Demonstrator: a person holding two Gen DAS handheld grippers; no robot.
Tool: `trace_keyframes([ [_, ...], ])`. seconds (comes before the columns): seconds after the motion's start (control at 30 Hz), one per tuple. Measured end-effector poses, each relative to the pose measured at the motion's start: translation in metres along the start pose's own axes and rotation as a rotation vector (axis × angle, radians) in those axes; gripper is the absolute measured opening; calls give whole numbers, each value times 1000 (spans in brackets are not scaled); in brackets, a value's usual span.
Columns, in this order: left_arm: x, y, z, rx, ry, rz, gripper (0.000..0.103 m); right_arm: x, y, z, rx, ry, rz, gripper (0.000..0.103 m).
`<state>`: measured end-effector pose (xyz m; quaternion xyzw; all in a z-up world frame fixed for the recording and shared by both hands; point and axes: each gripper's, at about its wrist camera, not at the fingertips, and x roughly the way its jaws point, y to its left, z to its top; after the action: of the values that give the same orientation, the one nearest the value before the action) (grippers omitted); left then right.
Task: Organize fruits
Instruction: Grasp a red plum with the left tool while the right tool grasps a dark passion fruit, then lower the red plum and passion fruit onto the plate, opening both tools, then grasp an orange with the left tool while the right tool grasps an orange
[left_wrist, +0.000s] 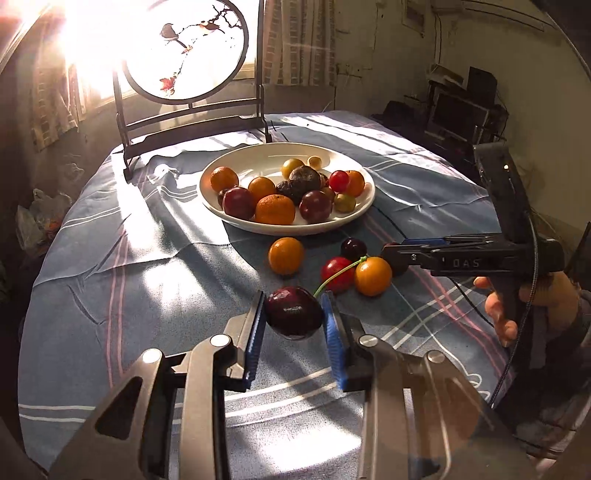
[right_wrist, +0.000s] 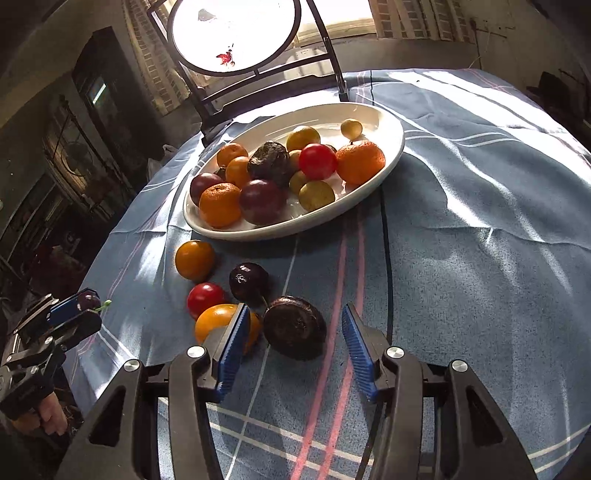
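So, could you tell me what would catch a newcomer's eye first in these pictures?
Probably the white plate heaped with orange, red and dark fruit at the middle of the blue striped cloth, with sun glaring through the round painted screen behind it. Next, the dark cherry clamped in the left gripper, and the right gripper open around a dark wrinkled fruit.

Glossy white ceramic plate on matt, creased striped cloth.
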<state>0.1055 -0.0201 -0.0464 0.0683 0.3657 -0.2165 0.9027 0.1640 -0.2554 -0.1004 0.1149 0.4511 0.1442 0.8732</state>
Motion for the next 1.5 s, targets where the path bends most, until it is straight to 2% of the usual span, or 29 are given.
trace_keyframes([
  [0.03,-1,1,-1,-6,-1,-3,29,3,-1,0,6,15,-1,50],
  [0.13,0,5,-3,-21,2,-5,29,4,4,-2,-25,27,-9,36],
  [0.27,3,7,-4,-40,1,-10,29,-8,9,-6,-50,-17,-37,36],
  [0.37,3,10,3,-47,-11,-14,29,-27,9,-1,-57,-81,-19,36],
  [0.47,8,12,24,-45,-25,-18,29,-41,8,22,-62,-134,-18,36],
  [0.6,27,14,69,-33,-44,-12,30,-49,6,65,-48,-192,-5,36],
  [0.8,83,21,123,-81,-20,10,30,-21,3,123,-17,-179,-3,36],
  [0.83,92,22,128,-90,-18,24,33,-14,2,129,-8,-172,2,37],
  [0.87,99,24,132,-96,-21,34,47,-8,2,134,-4,-171,3,37],
  [0.9,104,25,134,-92,-26,57,55,-4,2,137,-9,-172,-9,40],
  [0.93,106,26,134,-88,-28,86,62,-1,3,139,-17,-176,-31,48],
  [0.97,107,26,132,-91,-26,90,63,-2,3,138,-19,-188,-43,49],
  [1.07,95,27,120,-97,-25,63,63,-10,2,124,-15,-193,-4,49],
  [1.23,73,21,77,-31,11,58,65,-34,8,70,-72,-181,13,49],
  [1.4,58,26,32,-33,57,63,65,-27,30,8,-164,-66,48,50],
  [1.47,54,29,20,-45,69,66,66,-21,41,-10,-218,-46,35,59],
  [1.5,53,30,15,-52,79,64,66,-18,47,-16,-241,-43,29,60],
])
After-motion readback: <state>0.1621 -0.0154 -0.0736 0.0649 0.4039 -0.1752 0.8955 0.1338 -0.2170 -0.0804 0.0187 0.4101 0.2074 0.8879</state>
